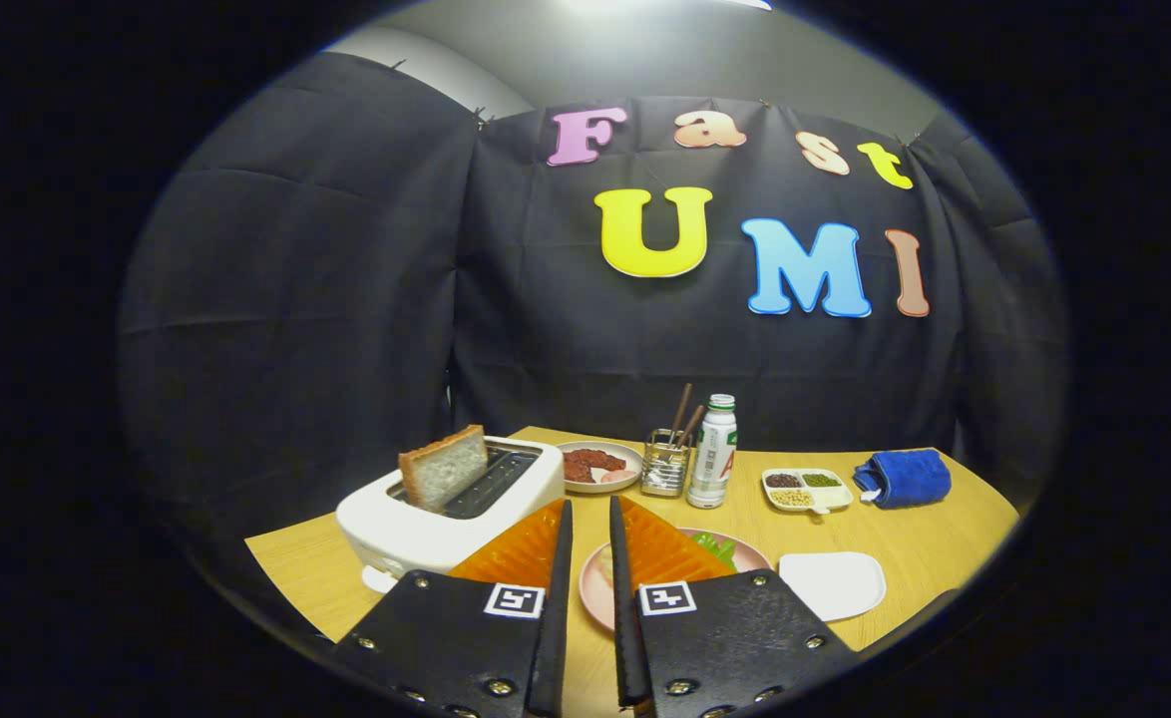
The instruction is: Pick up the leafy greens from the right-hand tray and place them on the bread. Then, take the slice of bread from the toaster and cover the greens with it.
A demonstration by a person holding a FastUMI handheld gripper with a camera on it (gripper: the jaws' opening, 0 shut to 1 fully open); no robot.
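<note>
The greens (713, 544) lie on a pink plate (593, 588) on the wooden table (945, 548), a small patch of them peeking out just past the right finger of the gripper (585, 519). Most of that plate sits behind the fingers, so I cannot tell whether bread lies on it. The gripper hangs over the near edge of the table with its two fingers a little apart, a narrow gap between them and nothing held in it; through the gap the plate's rim shows. Just beside the plate, on the greens' side, lies a white tray (833, 583), bare on top. On the other side of the fingers stands a white toaster (446, 519), and a slice of bread (444, 467) sticks up out of its slot, leaning a bit, crust uppermost. Beyond the fingers, toward the black cloth wall, there is a row of things: a shallow dish (600, 466) with something reddish-brown in it, then touching or nearly touching it a small clear holder (665, 465) with a couple of sticks standing in it, then a white bottle (713, 452) with a green-ringed cap just beside the holder. Farther along the row sits a small divided tray (807, 490) with dark, green and pale fillings in its compartments, and near it a rolled blue cloth (903, 477) at the table's far corner.
</note>
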